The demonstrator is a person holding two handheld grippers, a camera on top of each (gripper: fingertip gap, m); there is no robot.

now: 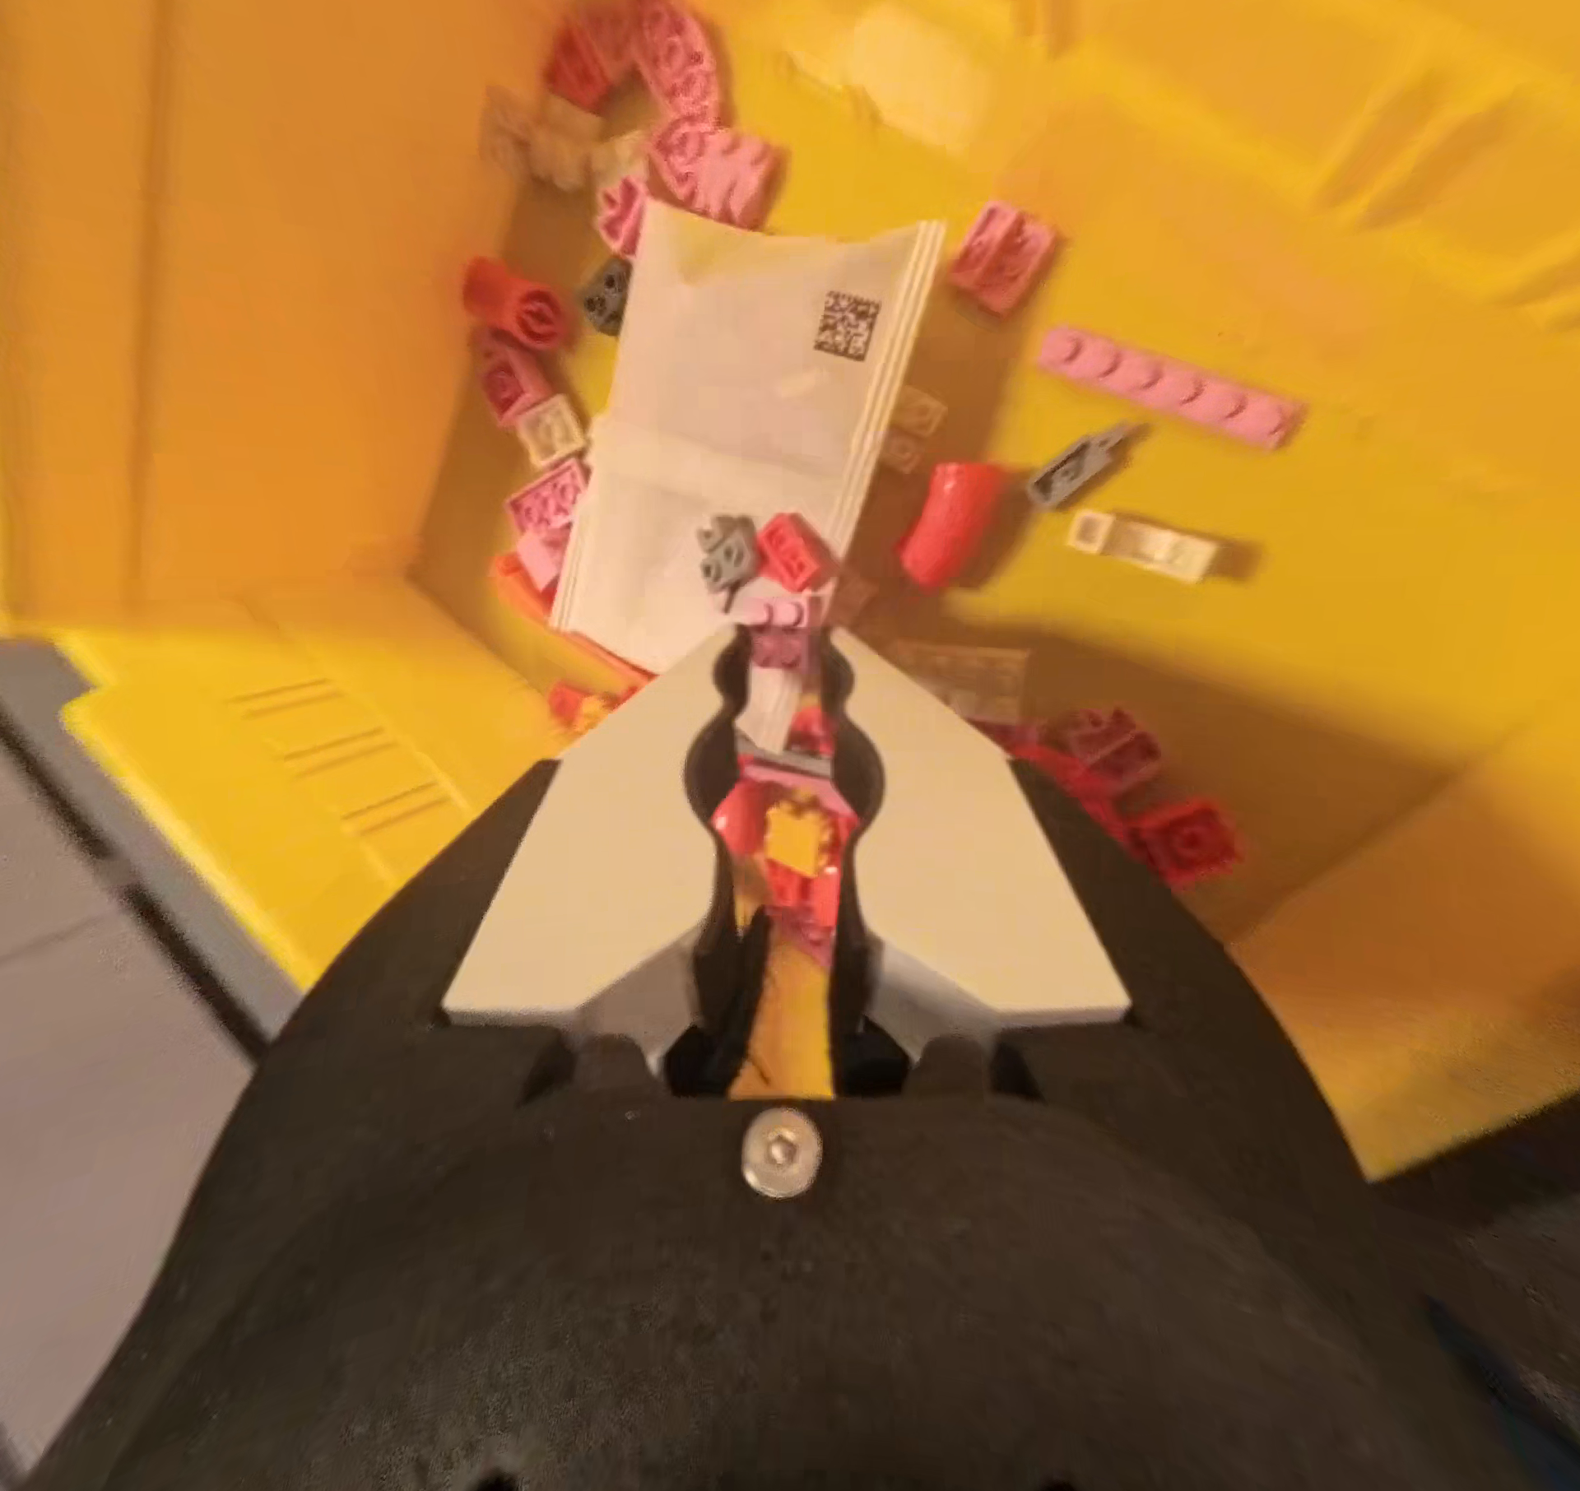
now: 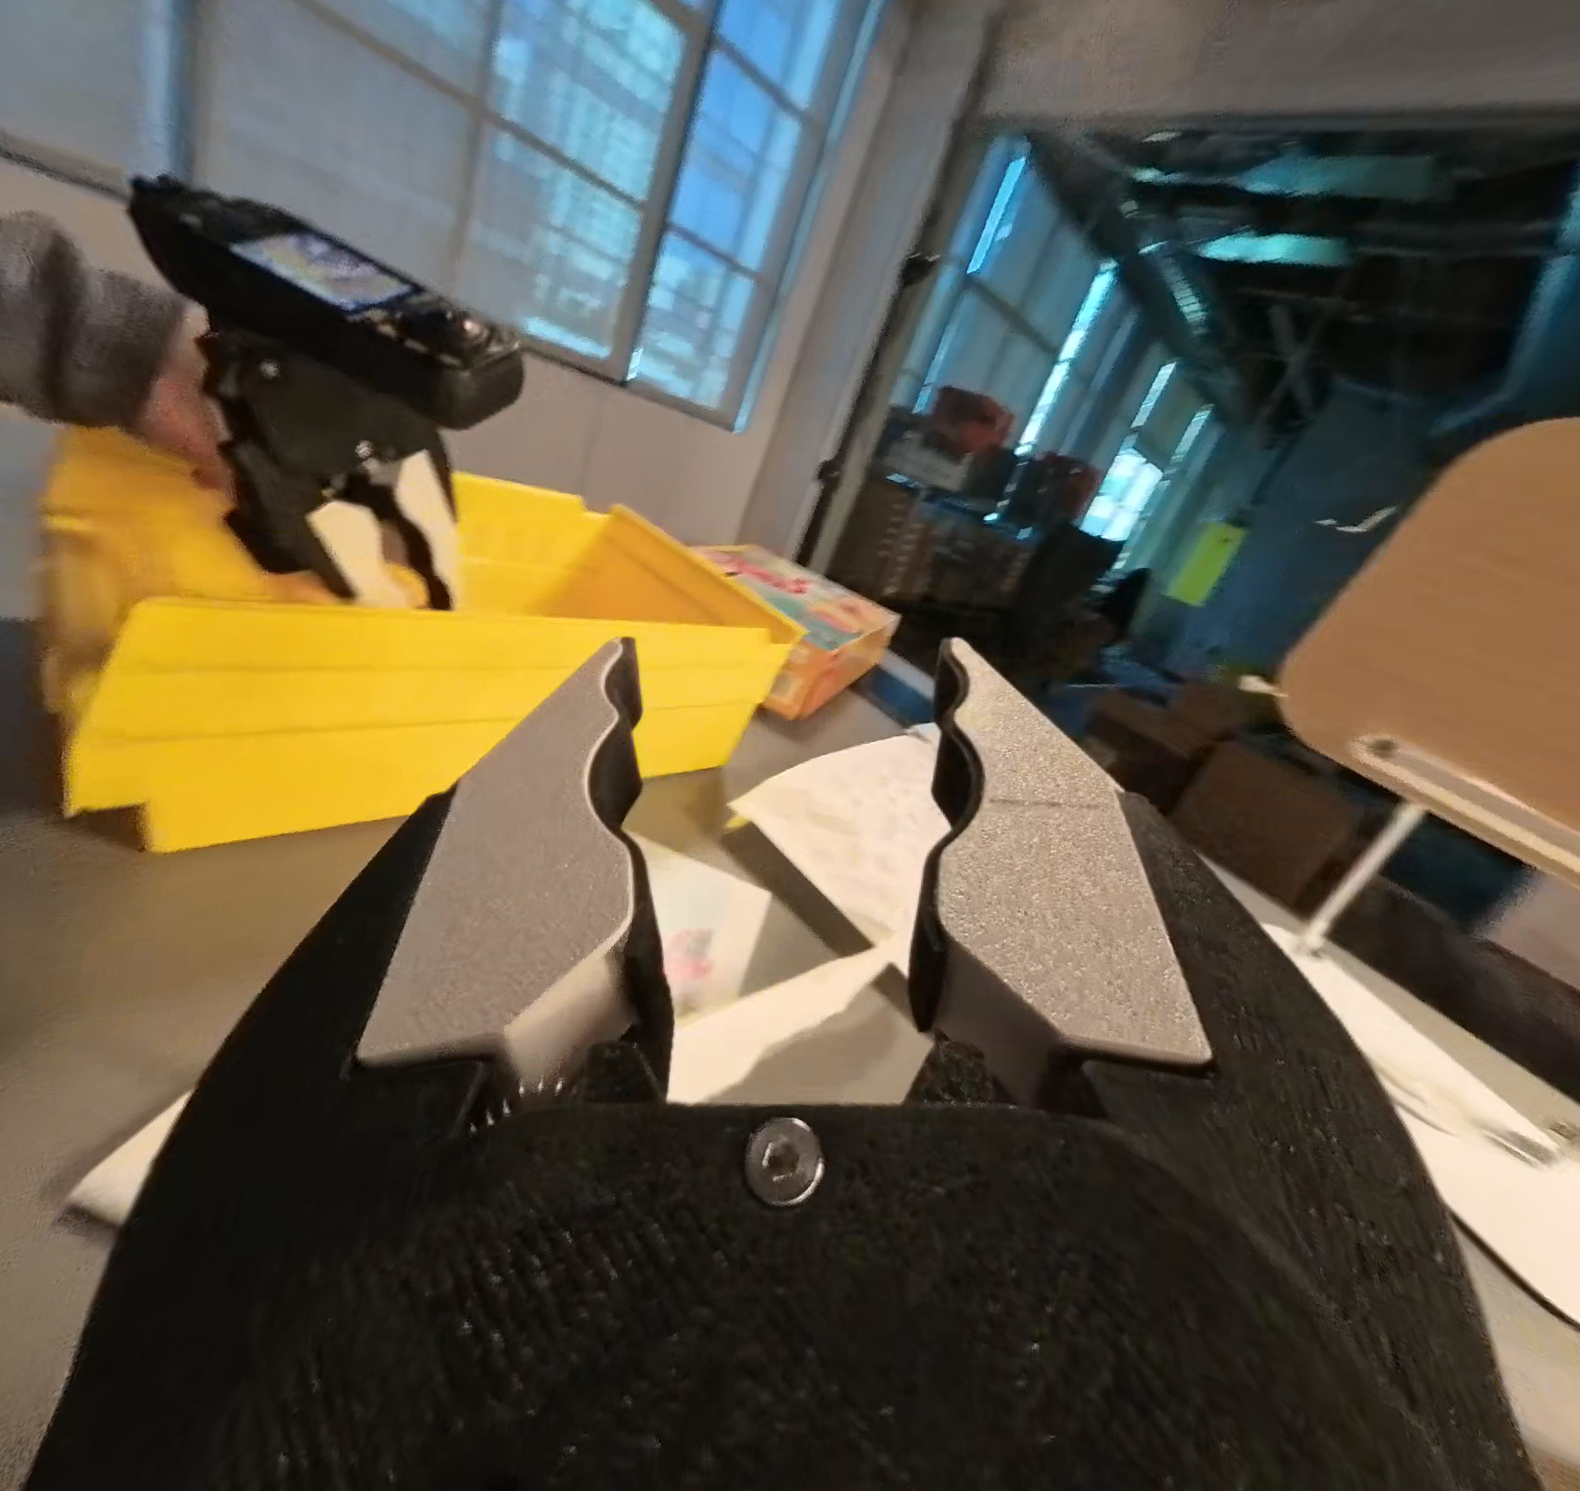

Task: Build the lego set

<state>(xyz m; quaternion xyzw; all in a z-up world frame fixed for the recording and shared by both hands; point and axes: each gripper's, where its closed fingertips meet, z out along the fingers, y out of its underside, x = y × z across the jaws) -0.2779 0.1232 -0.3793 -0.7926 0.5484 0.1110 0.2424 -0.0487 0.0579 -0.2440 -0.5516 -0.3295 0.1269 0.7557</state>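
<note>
Left gripper [image 1: 780, 648]: inside yellow bin [image 1: 1197, 168], jaws clenched on a small pink brick [image 1: 776, 651] at the near end of a white booklet [image 1: 752, 390] lying lengthwise ahead; right gripper [image 2: 787, 680]: outside the bin, released, empty.

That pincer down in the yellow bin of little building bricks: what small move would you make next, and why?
Probably lift the left gripper straight up a little. Its tips look nearly closed around a small pink brick above the white booklet in the yellow bin; blur hides whether it is truly gripped.
</note>
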